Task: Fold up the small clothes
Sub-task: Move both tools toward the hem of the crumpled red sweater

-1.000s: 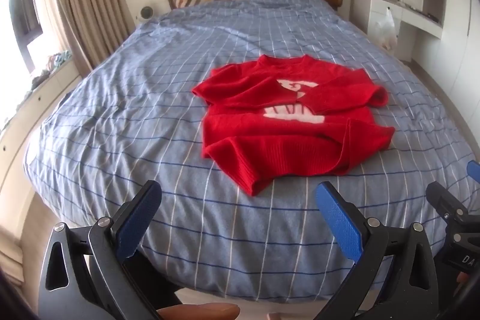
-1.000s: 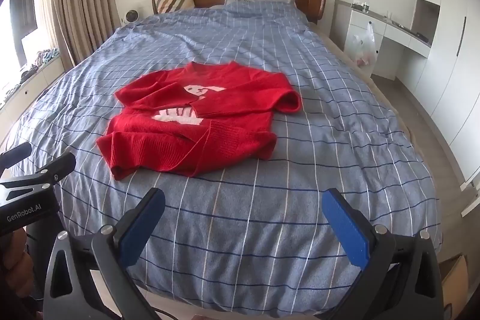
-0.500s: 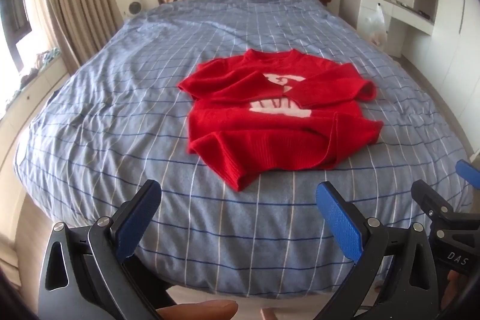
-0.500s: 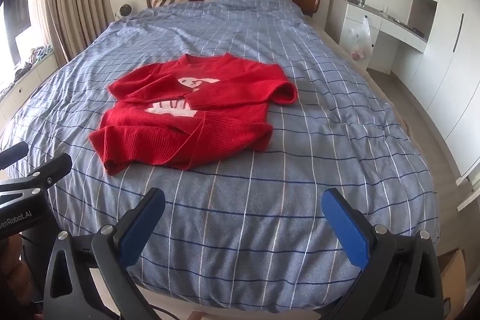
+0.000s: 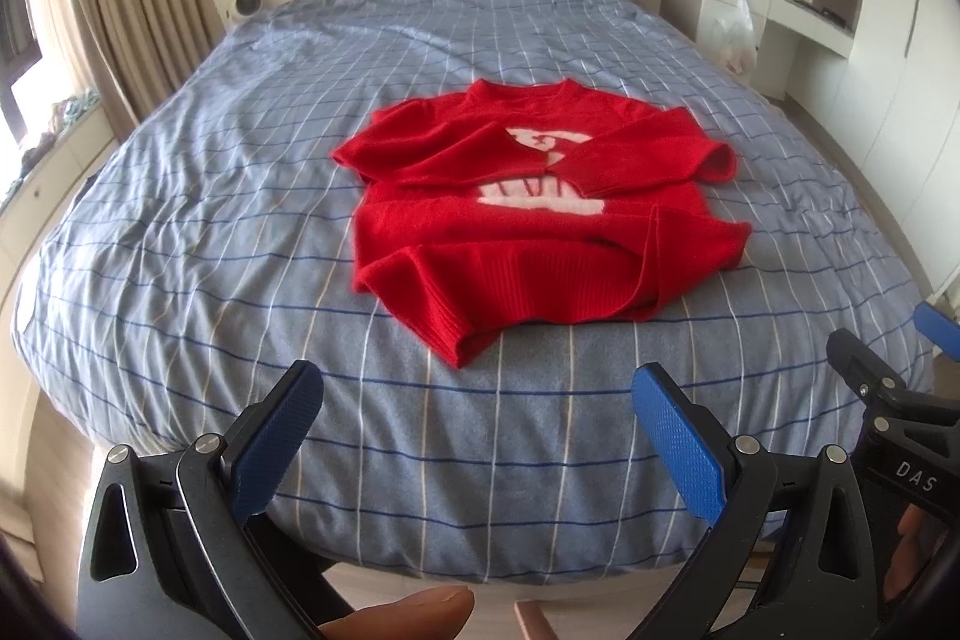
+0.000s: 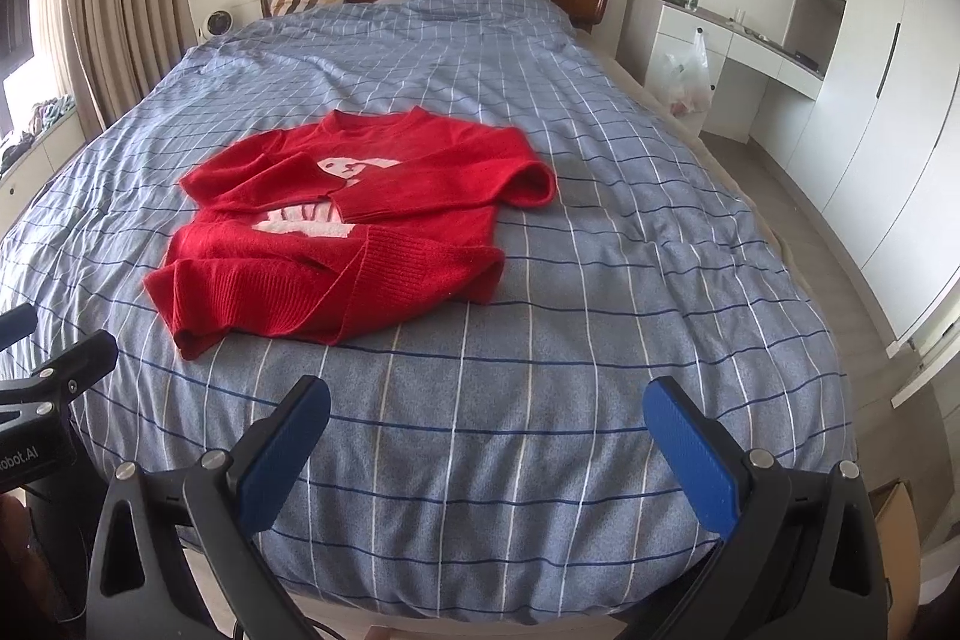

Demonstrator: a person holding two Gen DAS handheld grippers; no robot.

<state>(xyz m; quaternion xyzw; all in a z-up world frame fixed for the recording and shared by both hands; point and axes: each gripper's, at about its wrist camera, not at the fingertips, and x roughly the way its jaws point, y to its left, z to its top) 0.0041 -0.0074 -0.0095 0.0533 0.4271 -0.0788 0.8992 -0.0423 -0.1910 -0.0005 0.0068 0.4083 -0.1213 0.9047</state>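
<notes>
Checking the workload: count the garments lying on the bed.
1: a red sweater mid-bed on the blue checked duvet, sleeves folded across its front. Nothing else shows.

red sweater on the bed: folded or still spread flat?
Partly folded. The red sweater has both sleeves crossed over its chest and its hem turned up, lying on the checked duvet; neither gripper touches it.

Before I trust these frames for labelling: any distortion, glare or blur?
Left wrist: fisheye bends the bed edges, corners vignetted, window blown out; sweater sharp. Right wrist: same bowing, cabinets curve; sweater slightly soft.
</notes>
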